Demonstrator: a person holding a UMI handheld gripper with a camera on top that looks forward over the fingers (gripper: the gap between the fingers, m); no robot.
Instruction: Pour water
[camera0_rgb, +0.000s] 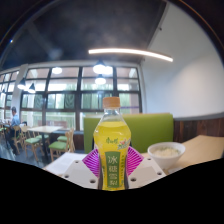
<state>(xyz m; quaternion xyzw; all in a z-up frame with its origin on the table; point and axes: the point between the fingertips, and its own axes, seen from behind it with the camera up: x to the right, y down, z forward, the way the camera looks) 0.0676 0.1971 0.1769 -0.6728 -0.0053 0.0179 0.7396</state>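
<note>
The bottle (112, 143) is pinched upright by the gripper (112, 168); nothing is poured yet into the bowl (166, 152) nearby.

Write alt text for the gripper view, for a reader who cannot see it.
A bottle of yellow drink with an orange cap stands upright between the tongs, whose pink pads hug its lower label on both sides. Just beyond to one side, a white bowl sits on the pale table, with a green booth seat and dark windows behind.
</note>
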